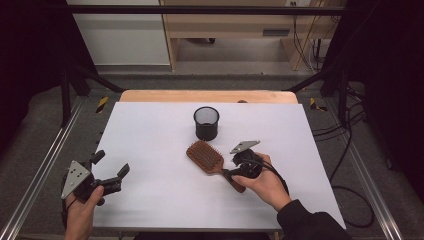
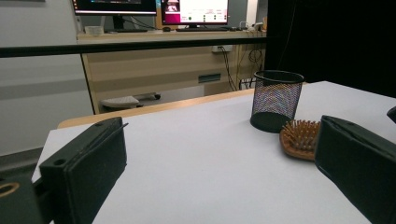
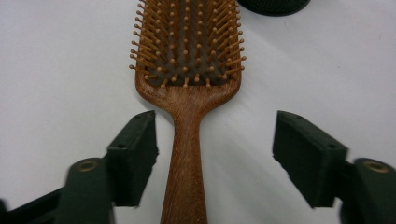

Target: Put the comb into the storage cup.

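My right tool straddles the hairbrush handle, jaws wide, gripping nothing; left tool waits open, empty

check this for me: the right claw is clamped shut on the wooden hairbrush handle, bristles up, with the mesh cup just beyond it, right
Not quite. The right claw is open: in the right gripper view its jaws stand apart on either side of the hairbrush handle without pressing it. The bristles do face up, and the mesh cup stands just beyond.

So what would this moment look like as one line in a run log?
right gripper: open, straddling hairbrush handle | left gripper: open, idle | mesh cup: upright beyond brush
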A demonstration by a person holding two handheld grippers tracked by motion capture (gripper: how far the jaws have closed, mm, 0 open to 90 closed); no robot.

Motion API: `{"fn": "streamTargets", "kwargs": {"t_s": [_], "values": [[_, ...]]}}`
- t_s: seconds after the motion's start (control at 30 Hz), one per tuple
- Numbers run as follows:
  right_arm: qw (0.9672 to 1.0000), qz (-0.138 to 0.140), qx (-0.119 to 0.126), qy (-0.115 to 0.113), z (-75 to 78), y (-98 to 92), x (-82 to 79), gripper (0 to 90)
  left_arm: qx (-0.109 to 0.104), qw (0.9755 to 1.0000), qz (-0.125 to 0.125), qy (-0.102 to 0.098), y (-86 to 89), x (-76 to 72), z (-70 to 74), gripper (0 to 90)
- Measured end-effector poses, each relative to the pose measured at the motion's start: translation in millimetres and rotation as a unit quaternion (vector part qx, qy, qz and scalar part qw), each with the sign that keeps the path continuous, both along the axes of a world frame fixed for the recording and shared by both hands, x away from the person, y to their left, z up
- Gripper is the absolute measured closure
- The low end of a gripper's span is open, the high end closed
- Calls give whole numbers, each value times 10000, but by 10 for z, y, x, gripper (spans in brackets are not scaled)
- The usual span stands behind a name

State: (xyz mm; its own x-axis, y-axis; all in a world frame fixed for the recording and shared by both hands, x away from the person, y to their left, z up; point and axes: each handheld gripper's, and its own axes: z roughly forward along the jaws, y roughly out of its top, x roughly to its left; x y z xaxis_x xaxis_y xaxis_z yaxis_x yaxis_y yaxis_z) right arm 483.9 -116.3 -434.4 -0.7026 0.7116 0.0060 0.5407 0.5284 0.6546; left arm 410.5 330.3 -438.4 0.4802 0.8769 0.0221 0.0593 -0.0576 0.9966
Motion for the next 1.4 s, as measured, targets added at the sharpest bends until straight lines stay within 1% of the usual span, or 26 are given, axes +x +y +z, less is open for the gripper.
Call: {"fn": "streamTargets", "kwargs": {"t_s": [0.03, 0.07, 0.1, 0.13, 0.2, 0.27, 0.47, 0.77, 0.9, 1.0, 1.07, 1.2, 1.4], "values": [[10000, -46, -47, 24, -7, 10, 6, 190, 10, 10000, -2, 4, 0, 1, -1, 25], [9999, -111, -85, 78, -19, 23, 12, 154, 8, 10000, -3, 3, -1, 1, -1, 25], [9997, -135, -115, 148, -33, 34, 19, 141, 9, 10000, -4, 3, -2, 2, -1, 25], [9994, -153, -139, 270, -48, 50, 24, 127, 10, 10000, -1, 3, -3, 1, -1, 25], [9991, -129, -145, 368, -69, 74, 26, 101, 21, 10000, -3, 4, -2, -1, 0, 25], [9991, -92, -148, 397, -86, 91, 25, 86, 14, 10000, -2, 5, -2, 0, -1, 25], [9991, -61, -106, 414, -100, 119, 23, 80, 6, 10000, -14, 12, -5, 2, -3, 25], [9986, -55, -187, 487, -82, 159, 47, 92, 5, 10000, -15, 24, -7, 2, -4, 25], [9986, -75, -169, 496, -80, 191, 71, 95, 5, 10000, -18, 24, -7, 3, -4, 25], [9985, -90, -132, 530, -92, 221, 86, 95, 5, 10000, -20, 22, -6, 3, -4, 25], [9981, -97, -157, 596, -110, 248, 92, 92, -3, 10000, -22, 16, -7, 3, -4, 25], [9977, -65, -215, 644, -154, 281, 103, 93, -1, 10000, -24, 16, -5, 4, -3, 24], [9968, -44, -260, 753, -187, 277, 109, 97, 2, 10000, -27, 14, -6, 3, -2, 25]]}}
